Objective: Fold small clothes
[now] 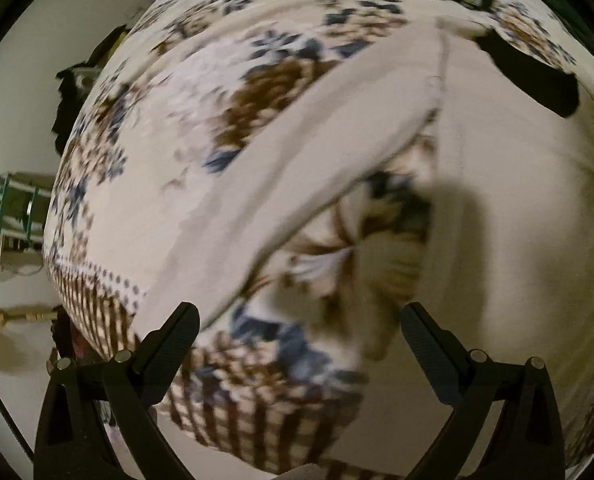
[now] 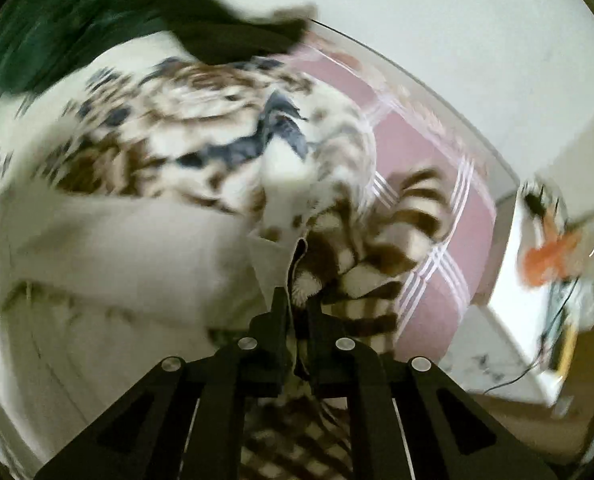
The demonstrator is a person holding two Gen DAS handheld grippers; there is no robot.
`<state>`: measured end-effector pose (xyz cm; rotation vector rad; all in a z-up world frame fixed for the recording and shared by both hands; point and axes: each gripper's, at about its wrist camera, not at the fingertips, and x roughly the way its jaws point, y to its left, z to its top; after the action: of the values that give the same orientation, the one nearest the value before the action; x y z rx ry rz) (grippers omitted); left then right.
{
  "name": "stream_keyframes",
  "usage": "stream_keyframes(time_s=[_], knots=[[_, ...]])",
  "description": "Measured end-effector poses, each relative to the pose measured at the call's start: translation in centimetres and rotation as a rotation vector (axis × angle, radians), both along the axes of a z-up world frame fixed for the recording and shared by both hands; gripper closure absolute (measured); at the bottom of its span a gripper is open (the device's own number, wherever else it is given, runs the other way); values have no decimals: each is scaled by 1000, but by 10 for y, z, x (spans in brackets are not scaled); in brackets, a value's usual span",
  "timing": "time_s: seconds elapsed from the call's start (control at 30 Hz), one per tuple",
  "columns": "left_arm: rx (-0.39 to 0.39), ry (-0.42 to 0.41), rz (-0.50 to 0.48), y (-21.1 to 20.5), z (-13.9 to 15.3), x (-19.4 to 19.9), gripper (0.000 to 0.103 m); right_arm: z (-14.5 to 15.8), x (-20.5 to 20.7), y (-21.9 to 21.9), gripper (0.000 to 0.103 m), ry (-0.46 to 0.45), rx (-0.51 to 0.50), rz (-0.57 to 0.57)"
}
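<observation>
A cream garment (image 1: 497, 184) lies spread on a patterned bedcover (image 1: 201, 92) with brown and blue flowers; its sleeve (image 1: 297, 168) runs down to the left. My left gripper (image 1: 297, 320) is open and empty, hovering over the garment's lower edge and the bedcover. In the right wrist view my right gripper (image 2: 299, 300) is shut on an edge of the cream garment (image 2: 109, 248), lifting the cloth; the fold (image 2: 297, 252) stands between the jaws. Both views are blurred by motion.
Dark clothes (image 2: 233, 36) lie at the far side of the bed, also in the left wrist view (image 1: 537, 80). A pink checked sheet (image 2: 437, 216) shows under the bedcover. A white table with clutter (image 2: 549, 256) stands at right. A green rack (image 1: 13, 204) is at left.
</observation>
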<state>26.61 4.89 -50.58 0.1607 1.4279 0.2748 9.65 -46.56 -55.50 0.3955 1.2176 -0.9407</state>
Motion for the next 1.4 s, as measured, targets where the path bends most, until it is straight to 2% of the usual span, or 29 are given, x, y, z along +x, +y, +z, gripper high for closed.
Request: stream_keyframes(time_s=[0.03, 0.1, 0.13, 0.23, 0.27, 0.33, 0.37, 0.4, 0.43, 0.5, 0.6, 0.67, 0.77, 0.87, 0.93, 1.0, 1.1, 1.23, 1.33, 1.4], knots=[[-4, 1, 11, 7, 1, -2, 0, 10, -1, -2, 95, 14, -24, -24], [-12, -4, 29, 21, 4, -5, 0, 12, -15, -26, 95, 56, -94, -112], [-15, -7, 34, 26, 4, -6, 0, 10, -20, -46, 95, 67, -89, -167], [-24, -12, 40, 36, 2, -7, 0, -15, -55, -101, 95, 136, 53, -372], [-25, -11, 39, 36, 1, -8, 0, -18, -68, -111, 95, 120, 94, -444], [-28, -5, 37, 35, -2, -7, 0, -12, -88, -122, 89, -9, 179, -542], [-31, -1, 34, 33, -3, -7, 0, -5, -92, -122, 83, -96, 204, -541], [-33, -1, 30, 31, -4, -6, 0, 3, -91, -117, 69, -178, 225, -509], [-36, -1, 24, 28, -3, -5, 0, 9, -91, -114, 64, -225, 244, -473], [-40, -4, 2, 19, -2, -2, 0, 10, -79, -102, 62, -294, 316, -404], [-43, -11, -40, 2, -1, 1, 0, -14, -73, -97, 62, -275, 433, -390], [-48, -10, -69, -9, -1, 3, 0, -32, -77, -95, 62, -218, 427, -446], [-52, -10, -96, -21, 0, 6, 0, -60, -86, -96, 62, -221, 444, -511], [-49, -16, -117, -28, 0, 9, 0, -77, -85, -97, 62, -257, 469, -529], [-42, -16, -123, -30, -1, 10, 0, -71, -80, -89, 65, -251, 411, -500], [-41, -12, -120, -30, -3, 10, 0, -64, -69, -77, 96, -229, 375, -437], [-39, -6, -115, -29, -4, 9, 0, -50, -56, -51, 100, -215, 325, -368], [-41, -5, -105, -23, -2, 5, 0, -27, -25, -9, 101, -184, 256, -229], [-41, -12, -91, -15, 2, 4, 0, 0, 6, 46, 101, -156, 202, -17], [-38, -19, -71, -6, 7, 2, 0, 21, 38, 99, 101, -135, 184, 191]])
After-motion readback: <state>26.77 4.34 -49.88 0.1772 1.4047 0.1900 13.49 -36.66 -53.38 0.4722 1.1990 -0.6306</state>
